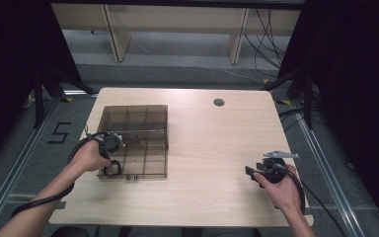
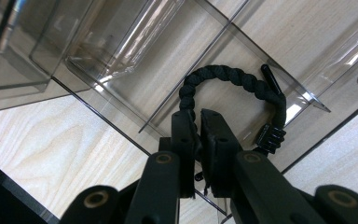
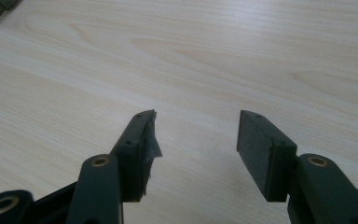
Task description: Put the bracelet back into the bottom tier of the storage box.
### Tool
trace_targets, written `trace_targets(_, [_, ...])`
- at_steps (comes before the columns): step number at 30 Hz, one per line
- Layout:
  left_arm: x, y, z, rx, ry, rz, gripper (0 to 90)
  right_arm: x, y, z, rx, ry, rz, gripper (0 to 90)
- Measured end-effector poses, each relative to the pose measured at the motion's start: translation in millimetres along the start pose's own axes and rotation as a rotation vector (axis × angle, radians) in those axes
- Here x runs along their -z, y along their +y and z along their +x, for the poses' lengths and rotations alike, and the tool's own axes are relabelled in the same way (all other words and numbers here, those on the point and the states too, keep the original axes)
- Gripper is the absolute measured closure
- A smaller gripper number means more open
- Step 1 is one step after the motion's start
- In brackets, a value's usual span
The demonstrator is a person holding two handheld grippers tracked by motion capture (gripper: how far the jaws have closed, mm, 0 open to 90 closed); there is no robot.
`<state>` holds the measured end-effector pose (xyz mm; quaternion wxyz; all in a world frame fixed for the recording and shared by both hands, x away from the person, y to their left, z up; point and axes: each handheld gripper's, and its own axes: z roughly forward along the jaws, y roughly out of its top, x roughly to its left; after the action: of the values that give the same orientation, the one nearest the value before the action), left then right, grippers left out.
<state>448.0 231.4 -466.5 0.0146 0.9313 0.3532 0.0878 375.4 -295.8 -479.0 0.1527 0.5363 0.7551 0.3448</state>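
A black braided cord bracelet (image 2: 233, 77) with a small clasp curves over a near-left compartment of a clear smoky organiser box (image 2: 121, 42). My left gripper (image 2: 196, 114) is shut on one end of the cord, with both pads pressed against it. From the high view, the bracelet (image 1: 112, 169) sits at the front left corner of the box (image 1: 143, 111), and the left gripper (image 1: 111, 159) is directly over it. My right gripper (image 3: 196, 126) is open above bare wood with nothing between its jaws. It rests near the table's right front (image 1: 250, 173).
The box has several divided compartments, with small items near its front edge (image 1: 132, 176). A round cable hole (image 1: 219, 102) lies in the tabletop at the back. Light wood stretches between the box and the right hand. Dark curtains flank both sides.
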Motion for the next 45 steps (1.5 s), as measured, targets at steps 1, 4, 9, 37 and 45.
trace_targets(1, [0.3, -0.2, 0.0, 0.004, -0.001, -0.002, 82.5, -0.1, -0.1, -0.3, 0.0, 0.001, -0.003, 47.5])
trace_targets(4, [3.0, -0.9, 0.3, 0.014, -0.002, -0.009, 81.2, 0.2, 0.1, -1.0, 0.002, 0.009, -0.008, 47.5])
trace_targets(9, [18.4, -2.5, 2.5, 0.058, -0.005, -0.064, 76.0, 0.9, 0.0, 1.5, -0.035, -0.005, 0.013, 47.5])
trace_targets(37, [53.0, -77.1, -28.8, 0.269, 0.023, -0.379, 39.7, 1.1, -0.7, 1.2, -0.017, -0.01, 0.013, 47.4])
trace_targets(45, [45.2, -79.2, -51.0, 0.334, 0.048, -0.452, 33.9, 0.6, -0.8, 0.9, -0.018, -0.003, 0.008, 47.5])
